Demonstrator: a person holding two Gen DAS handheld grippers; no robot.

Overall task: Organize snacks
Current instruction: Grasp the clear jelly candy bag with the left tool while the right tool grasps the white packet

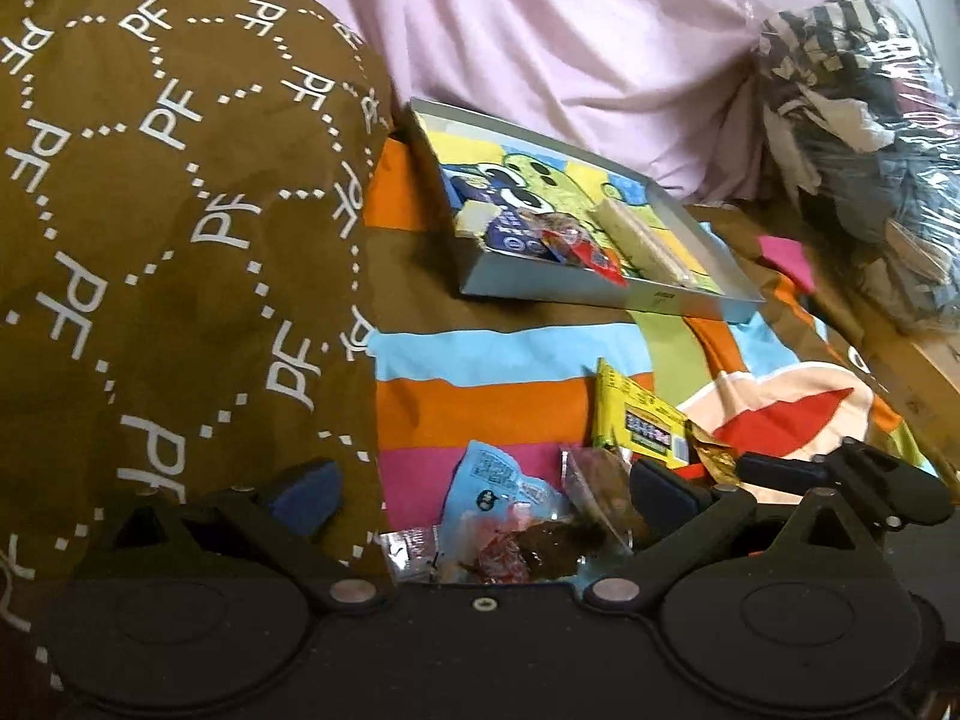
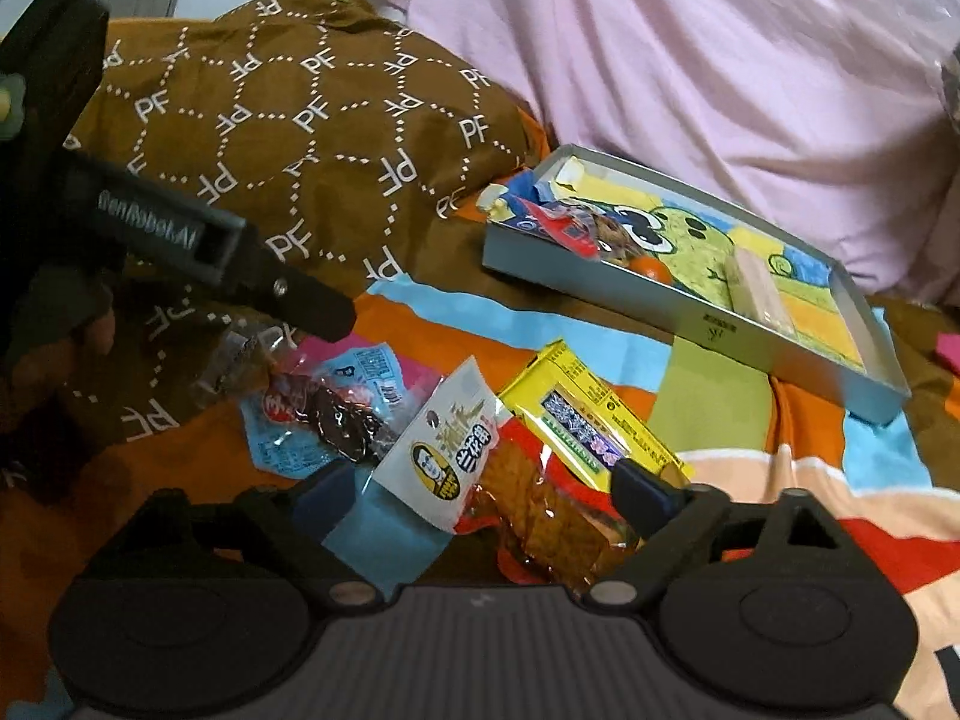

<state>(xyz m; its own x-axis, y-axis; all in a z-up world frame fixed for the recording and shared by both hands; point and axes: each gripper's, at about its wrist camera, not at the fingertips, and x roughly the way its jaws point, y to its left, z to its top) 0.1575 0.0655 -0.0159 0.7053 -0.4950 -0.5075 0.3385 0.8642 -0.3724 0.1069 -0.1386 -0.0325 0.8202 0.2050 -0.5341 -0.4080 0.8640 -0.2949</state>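
Note:
A shallow grey box [image 1: 600, 291] [image 2: 690, 312] lies on a colourful striped bedsheet and holds several snack packets and a pale wafer bar [image 1: 642, 237] [image 2: 759, 294]. Loose snacks lie in front of it: a yellow packet [image 1: 639, 420] [image 2: 588, 414], a light blue packet [image 1: 498, 480] [image 2: 312, 420] and a clear packet of dark snack [image 1: 540, 546]. My left gripper [image 1: 480, 492] is open around the blue and clear packets. My right gripper [image 2: 480, 498] is open over a white-and-orange packet [image 2: 456, 450]. The left gripper's body also shows in the right wrist view [image 2: 180, 234].
A brown cushion with white PF lettering [image 1: 180, 210] [image 2: 312, 120] sits to the left. A pink sheet [image 1: 570, 30] [image 2: 720, 60] rises behind the box. A clear plastic bag of clothes [image 1: 858, 150] lies at the right.

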